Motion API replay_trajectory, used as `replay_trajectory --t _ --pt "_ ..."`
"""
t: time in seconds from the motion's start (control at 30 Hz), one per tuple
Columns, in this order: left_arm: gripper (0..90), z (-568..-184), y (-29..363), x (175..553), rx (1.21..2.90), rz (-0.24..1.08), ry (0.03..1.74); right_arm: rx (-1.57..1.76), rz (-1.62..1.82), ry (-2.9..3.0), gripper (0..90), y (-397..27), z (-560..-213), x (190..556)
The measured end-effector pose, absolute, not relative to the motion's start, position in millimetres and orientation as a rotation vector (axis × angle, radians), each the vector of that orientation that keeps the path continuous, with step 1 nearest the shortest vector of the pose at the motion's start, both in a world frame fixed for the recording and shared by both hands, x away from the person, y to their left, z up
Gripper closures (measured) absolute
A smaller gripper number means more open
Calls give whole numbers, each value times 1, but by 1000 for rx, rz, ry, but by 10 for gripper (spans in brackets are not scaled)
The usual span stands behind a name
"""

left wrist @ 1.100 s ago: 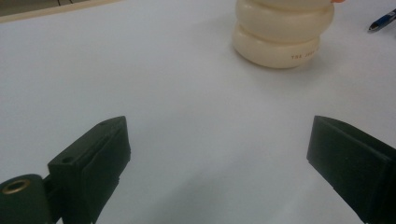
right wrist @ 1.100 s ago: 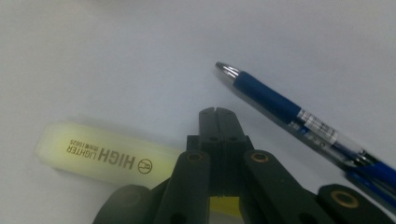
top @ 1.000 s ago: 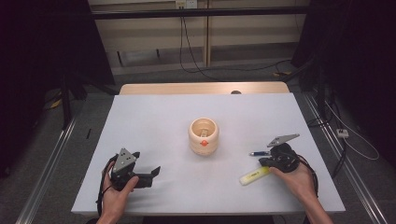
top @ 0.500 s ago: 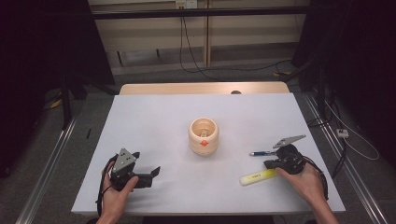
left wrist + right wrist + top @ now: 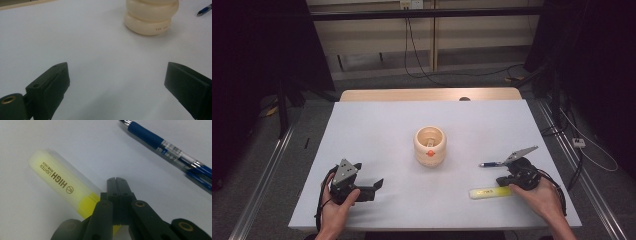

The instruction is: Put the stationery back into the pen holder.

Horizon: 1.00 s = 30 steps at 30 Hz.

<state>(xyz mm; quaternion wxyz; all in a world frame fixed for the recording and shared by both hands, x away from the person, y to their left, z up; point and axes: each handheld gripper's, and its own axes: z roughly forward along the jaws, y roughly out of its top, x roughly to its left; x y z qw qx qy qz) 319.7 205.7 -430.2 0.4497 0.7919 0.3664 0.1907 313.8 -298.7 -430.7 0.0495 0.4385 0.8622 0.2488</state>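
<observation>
The yellow highlighter (image 5: pixel 67 188) is a stubby marker with a frosted, see-through cap over a bright yellow barrel, and it lies flat on the white table (image 5: pixel 377 135). Black print along its cap reads "HIGH LIGHTER", with a small round logo beside the words and some finer characters too small to read. In the right gripper view it sits just left of the right gripper (image 5: pixel 116 181), its barrel end running under the linkage; whether it touches the jaws cannot be told. Those jaws are pressed together with nothing between them. To the other side of the same jaws lies a blue pen (image 5: pixel 172 152), with a clear barrel and a barcode sticker, apart from the highlighter. The left gripper (image 5: pixel 117 82) stands wide and empty, and ahead of it sits a cream ribbed cup (image 5: pixel 151 16) bearing small, unreadable orange lettering near its base.
</observation>
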Motion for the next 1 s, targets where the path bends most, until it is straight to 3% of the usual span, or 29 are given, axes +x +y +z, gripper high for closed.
replay_trajectory --t 0.63,0.9,1.0 --pt "60 -430 205 320 1959 464 907 1277 759 2705 889 -296 -429 306" --pt "60 -431 204 320 1971 467 899 1133 834 2691 627 -299 -416 307" --pt "60 -431 204 320 1969 466 901 1093 838 2713 444 -299 -412 306"
